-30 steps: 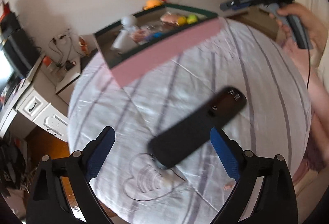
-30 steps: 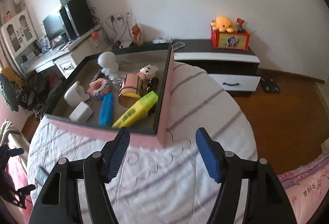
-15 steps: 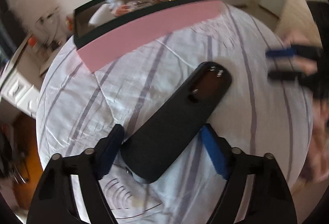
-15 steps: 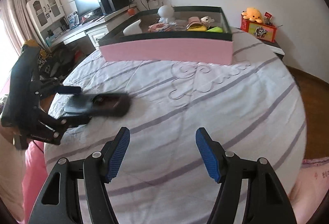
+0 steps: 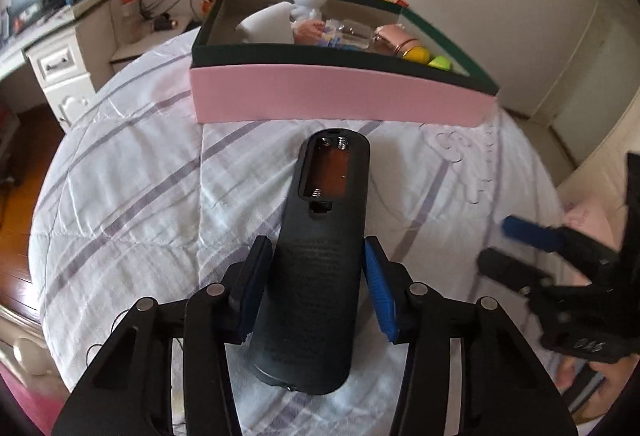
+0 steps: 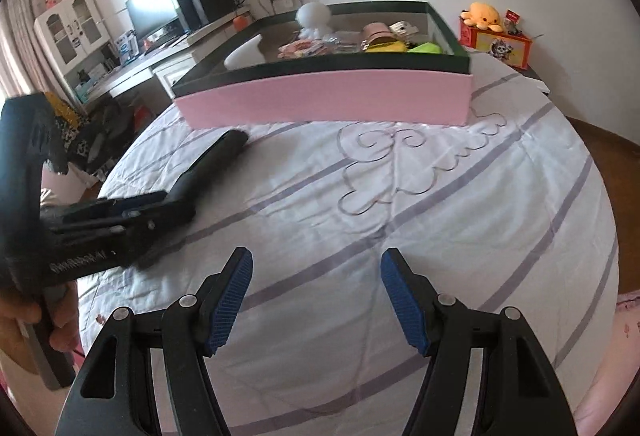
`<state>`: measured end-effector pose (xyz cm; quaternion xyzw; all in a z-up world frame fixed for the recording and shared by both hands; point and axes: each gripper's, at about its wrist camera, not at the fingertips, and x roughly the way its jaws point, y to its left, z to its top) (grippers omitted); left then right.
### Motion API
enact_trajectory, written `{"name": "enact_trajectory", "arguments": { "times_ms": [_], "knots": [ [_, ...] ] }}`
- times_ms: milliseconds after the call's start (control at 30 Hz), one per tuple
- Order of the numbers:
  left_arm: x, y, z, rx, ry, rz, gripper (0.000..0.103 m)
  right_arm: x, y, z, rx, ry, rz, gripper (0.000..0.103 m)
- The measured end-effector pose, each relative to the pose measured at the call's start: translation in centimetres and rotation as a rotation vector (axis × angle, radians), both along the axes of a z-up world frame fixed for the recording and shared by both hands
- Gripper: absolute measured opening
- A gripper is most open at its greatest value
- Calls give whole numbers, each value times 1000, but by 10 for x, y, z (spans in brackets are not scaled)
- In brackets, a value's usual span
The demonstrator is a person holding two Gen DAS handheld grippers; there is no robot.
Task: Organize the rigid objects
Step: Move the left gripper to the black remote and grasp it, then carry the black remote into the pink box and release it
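Left wrist view, black remote (image 5: 320, 256) face-down, battery bay uncovered, springs visible

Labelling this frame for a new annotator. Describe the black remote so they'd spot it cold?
On the striped bedspread, in front of the pink box, a long black remote lies back-side up between the left gripper fingers. Its battery bay is uncovered, springs showing, and it is the only loose item outside the box.

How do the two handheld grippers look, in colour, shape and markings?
Both are black plastic frames with silver rivets and ribbed blue pads. The left gripper and right gripper look identical. Seen from the right wrist, the left one has white lettering on its body and a grey handle.
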<state>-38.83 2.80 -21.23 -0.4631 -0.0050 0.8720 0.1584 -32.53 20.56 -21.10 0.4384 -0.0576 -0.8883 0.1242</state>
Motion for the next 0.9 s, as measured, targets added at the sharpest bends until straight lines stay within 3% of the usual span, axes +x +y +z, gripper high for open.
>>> {"name": "enact_trajectory", "arguments": {
  "times_ms": [100, 167, 233, 333, 367, 533, 833, 867, 900],
  "knots": [
    [0, 16, -3, -101, 32, -15, 51, -6, 4, 1, 7, 1, -9, 69],
    [-5, 20, -4, -90, 30, -24, 63, -12, 4, 2, 14, 0, -7, 69],
    [-9, 24, -5, -106, 44, -28, 64, -20, 3, 2, 33, -2, -14, 69],
    [-8, 27, -4, -142, 76, -35, 46, -29, -2, -2, 64, -11, -11, 69],
    [-7, 25, -3, -130, 73, -39, 45, -31, -3, -2, 72, -9, -8, 69],
    [-2, 10, 12, -86, 102, -15, 44, -35, 2, 8, 60, 27, -9, 69],
    [-18, -14, 73, -47, 222, -10, 44, -56, 43, 68, 128, 179, -123, 68],
    [-22, -17, 76, -53, 222, -2, 44, -65, 48, 71, 135, 178, -132, 66],
    [-29, -19, 79, -64, 224, 5, 44, -76, 54, 73, 147, 170, -139, 57]
  ]
}}
